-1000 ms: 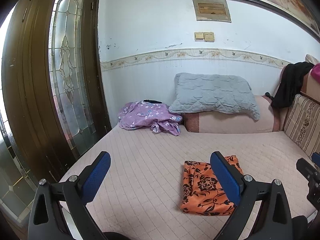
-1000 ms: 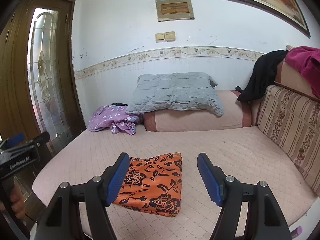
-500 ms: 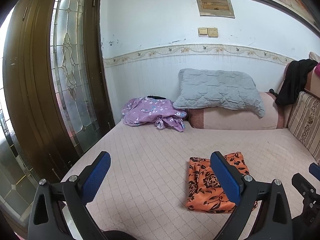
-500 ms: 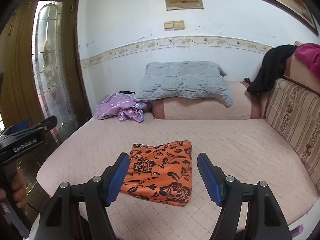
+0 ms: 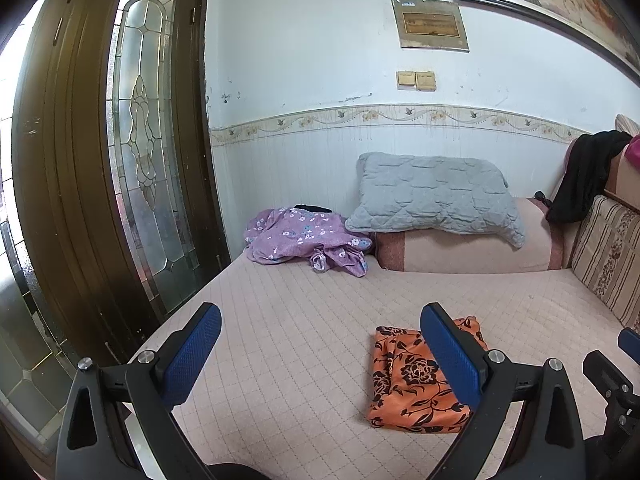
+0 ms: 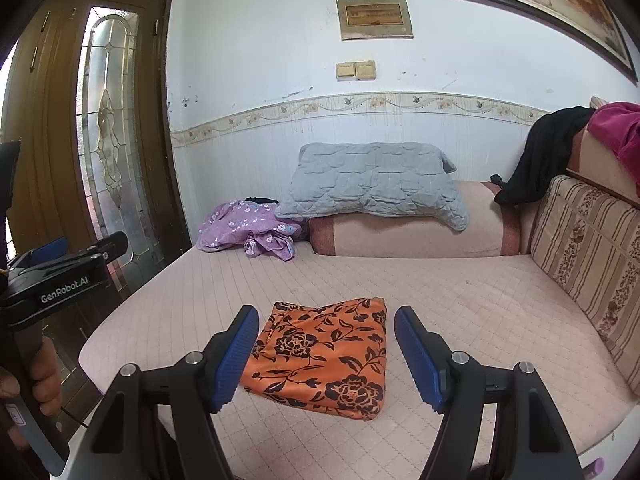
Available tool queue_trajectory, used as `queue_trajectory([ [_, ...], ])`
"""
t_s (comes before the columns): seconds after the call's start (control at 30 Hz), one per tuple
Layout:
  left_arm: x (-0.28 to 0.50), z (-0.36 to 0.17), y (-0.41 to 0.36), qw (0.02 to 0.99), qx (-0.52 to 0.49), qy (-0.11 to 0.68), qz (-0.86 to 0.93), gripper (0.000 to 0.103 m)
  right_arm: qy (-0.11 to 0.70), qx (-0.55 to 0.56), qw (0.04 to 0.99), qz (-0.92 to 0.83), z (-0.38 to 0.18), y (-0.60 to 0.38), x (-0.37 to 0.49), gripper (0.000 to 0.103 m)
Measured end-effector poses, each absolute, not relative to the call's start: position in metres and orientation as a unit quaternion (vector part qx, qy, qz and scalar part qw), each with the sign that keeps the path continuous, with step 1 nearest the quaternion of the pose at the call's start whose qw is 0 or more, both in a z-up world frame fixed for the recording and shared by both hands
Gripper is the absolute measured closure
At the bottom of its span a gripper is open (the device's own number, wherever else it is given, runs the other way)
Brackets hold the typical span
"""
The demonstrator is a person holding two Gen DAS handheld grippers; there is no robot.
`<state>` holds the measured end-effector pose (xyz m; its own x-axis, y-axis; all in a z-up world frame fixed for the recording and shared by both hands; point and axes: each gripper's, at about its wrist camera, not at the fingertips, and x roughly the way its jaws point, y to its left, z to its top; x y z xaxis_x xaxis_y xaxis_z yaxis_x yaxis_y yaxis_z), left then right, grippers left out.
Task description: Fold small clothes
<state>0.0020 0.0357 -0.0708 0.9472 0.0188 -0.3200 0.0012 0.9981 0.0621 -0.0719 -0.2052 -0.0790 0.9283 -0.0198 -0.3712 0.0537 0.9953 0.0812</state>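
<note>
I see the left gripper (image 5: 320,354) with its jaws spread wide and nothing between them; the right gripper (image 6: 326,354) is likewise spread and empty. The folded orange cloth (image 6: 324,356) lies flat on the bed (image 6: 460,300), near the front edge, and neither gripper touches it. In the right view it sits between the two fingers' lines of sight; in the left view the right-hand blue pad (image 5: 450,358) covers part of the orange cloth (image 5: 408,380). Bare quilted surface runs from the cloth back to the bolster (image 6: 404,236) and across to the striped cushion (image 6: 588,256) on the right. The bed's left edge falls off toward the door (image 5: 120,160), just beside it. A purple garment (image 5: 304,240) lies crumpled in the far left corner, touching the grey pillow (image 5: 432,196), which rests on the bolster. A dark item behind the purple garment is mostly hidden; I cannot identify it. A black garment (image 6: 540,156) hangs over the sofa back at the right, and a magenta cloth (image 6: 616,128) is cut off by the frame. In the right view the left gripper's body and the hand (image 6: 36,376) holding it show only in part.
</note>
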Motion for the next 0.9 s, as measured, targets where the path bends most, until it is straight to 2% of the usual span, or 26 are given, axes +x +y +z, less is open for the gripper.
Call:
queue_trajectory([
  [0.9, 0.009, -0.054, 0.061, 0.990, 0.013, 0.138, 0.017, 0.003, 0.168, 0.022, 0.986, -0.007, -0.064, -0.181, -0.061, 0.029],
])
